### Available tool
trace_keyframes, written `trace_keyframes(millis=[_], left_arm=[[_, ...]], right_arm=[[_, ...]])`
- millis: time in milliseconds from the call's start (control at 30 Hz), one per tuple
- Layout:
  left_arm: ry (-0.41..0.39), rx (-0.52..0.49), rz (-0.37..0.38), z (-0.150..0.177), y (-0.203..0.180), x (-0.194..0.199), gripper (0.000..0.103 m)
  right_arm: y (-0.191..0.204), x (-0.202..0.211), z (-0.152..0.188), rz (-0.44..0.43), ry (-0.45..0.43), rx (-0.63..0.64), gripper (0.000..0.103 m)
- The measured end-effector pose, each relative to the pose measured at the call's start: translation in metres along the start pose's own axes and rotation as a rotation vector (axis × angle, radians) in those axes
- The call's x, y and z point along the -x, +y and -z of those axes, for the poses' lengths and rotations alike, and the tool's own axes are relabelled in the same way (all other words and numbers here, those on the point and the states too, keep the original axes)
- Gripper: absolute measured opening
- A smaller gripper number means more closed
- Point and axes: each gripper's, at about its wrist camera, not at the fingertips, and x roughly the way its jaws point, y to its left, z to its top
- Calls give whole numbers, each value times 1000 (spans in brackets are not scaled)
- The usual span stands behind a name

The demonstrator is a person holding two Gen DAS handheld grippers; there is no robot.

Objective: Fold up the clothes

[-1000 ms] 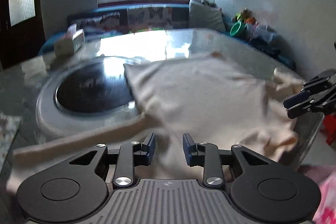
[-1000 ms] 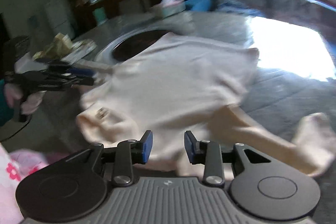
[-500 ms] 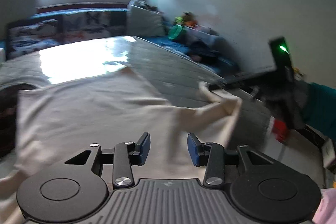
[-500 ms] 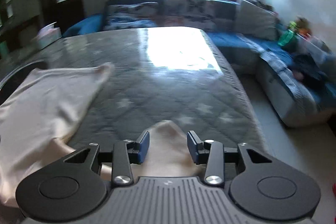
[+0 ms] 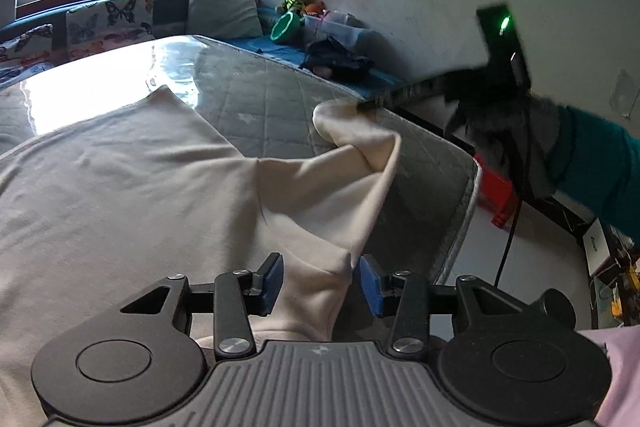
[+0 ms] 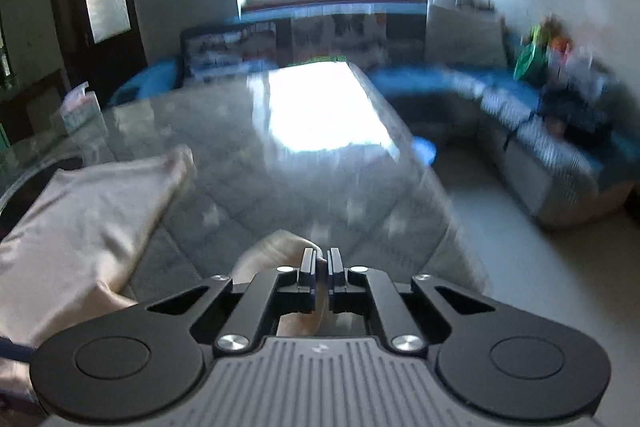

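Note:
A cream long-sleeved garment (image 5: 120, 179) lies spread on a grey quilted table cover (image 5: 272, 99). My left gripper (image 5: 320, 281) is open, its blue pads either side of a fold of the garment near the table's front edge. My right gripper (image 6: 320, 269) is shut on the end of the garment's sleeve (image 6: 276, 247). In the left wrist view the right gripper (image 5: 360, 105) holds that sleeve end (image 5: 344, 123) lifted above the table's right side. The garment body also shows at the left of the right wrist view (image 6: 88, 203).
A blue sofa (image 6: 532, 123) with cushions, toys and a green bowl (image 5: 286, 27) runs along the wall beyond the table. A tissue box (image 6: 78, 105) stands at the far left. A red stool (image 5: 496, 195) stands on the floor by the table's right edge.
My right gripper has closed on the sleeve end and lifted it. My left gripper has moved closer to the garment's fold near the front edge and stays open.

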Motion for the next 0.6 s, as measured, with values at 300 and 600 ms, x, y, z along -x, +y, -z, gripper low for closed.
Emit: trace_keyframes(millis=[300, 600], left_arm=[[9, -17, 50, 4, -7, -6, 49], [17, -33, 65, 7, -10, -6, 51]], right_arm=[[-18, 54, 10, 222, -84, 3, 6], [-21, 32, 26, 121, 14, -41, 21]])
